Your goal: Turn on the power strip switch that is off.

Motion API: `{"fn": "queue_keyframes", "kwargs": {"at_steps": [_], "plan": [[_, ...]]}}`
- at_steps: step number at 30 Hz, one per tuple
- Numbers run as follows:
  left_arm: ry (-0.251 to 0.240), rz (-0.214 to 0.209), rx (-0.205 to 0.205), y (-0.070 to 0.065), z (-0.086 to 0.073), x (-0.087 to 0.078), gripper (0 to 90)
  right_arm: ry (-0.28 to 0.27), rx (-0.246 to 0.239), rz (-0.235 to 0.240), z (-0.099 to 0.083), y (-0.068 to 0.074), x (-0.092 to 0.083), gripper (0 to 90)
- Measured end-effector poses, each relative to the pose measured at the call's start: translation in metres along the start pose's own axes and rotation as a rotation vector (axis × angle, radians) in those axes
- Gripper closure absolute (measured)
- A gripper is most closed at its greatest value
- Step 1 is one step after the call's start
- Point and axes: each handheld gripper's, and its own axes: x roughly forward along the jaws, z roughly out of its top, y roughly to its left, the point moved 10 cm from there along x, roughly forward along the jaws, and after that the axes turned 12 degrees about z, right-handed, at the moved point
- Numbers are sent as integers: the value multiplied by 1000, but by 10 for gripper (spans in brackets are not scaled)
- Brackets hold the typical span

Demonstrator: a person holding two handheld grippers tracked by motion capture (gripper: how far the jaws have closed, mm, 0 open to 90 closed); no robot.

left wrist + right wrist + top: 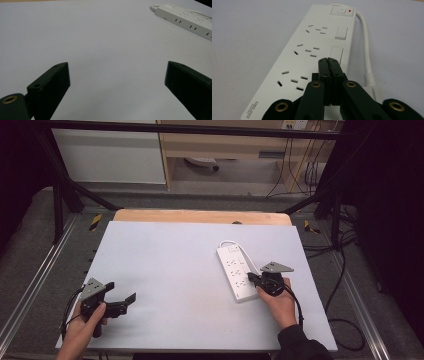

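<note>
The right gripper [329,61], jaws pressed together with nothing between them, hovers over the near end of the white plastic power strip [237,271] lying right of centre on the pale grey table [165,265]. It looks set to press one of its switches: a small, straight push down. The left gripper [122,301] rests spread at the near left.

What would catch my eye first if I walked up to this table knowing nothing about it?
Probably the white power strip lying on the right half of the pale table, its cord looping back from the switch end. Just over its near end sits the right gripper, its jaws pressed together with nothing between them. At the near left corner, the left gripper is held with its jaws spread wide over bare tabletop.
</note>
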Motion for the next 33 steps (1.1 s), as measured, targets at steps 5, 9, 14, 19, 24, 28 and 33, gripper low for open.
{"fn": "queue_keyframes", "kwargs": {"at_steps": [5, 9, 14, 19, 24, 28, 33], "plan": [[0, -5, -4, -1, 0, 0, 62, -6, 7, 1, 0, 0, 1, 900], [1, -4, -4, -1, 0, 0, 62, -5, 12, 3, 0, 0, 0, 900], [1, -4, -1, -1, 0, 0, 62, -7, 16, 6, 0, 0, 0, 900], [2, -3, -1, -1, 0, 0, 62, -7, 17, 7, 0, 0, 0, 900], [3, -3, 0, -1, 0, 1, 62, -8, 21, 9, 0, -1, 0, 900], [3, -3, 0, -1, -1, 1, 62, -9, 27, 10, 0, -1, 1, 900], [4, -3, 1, -1, -1, 1, 62, -5, 27, 10, -1, -2, 3, 900]]}}
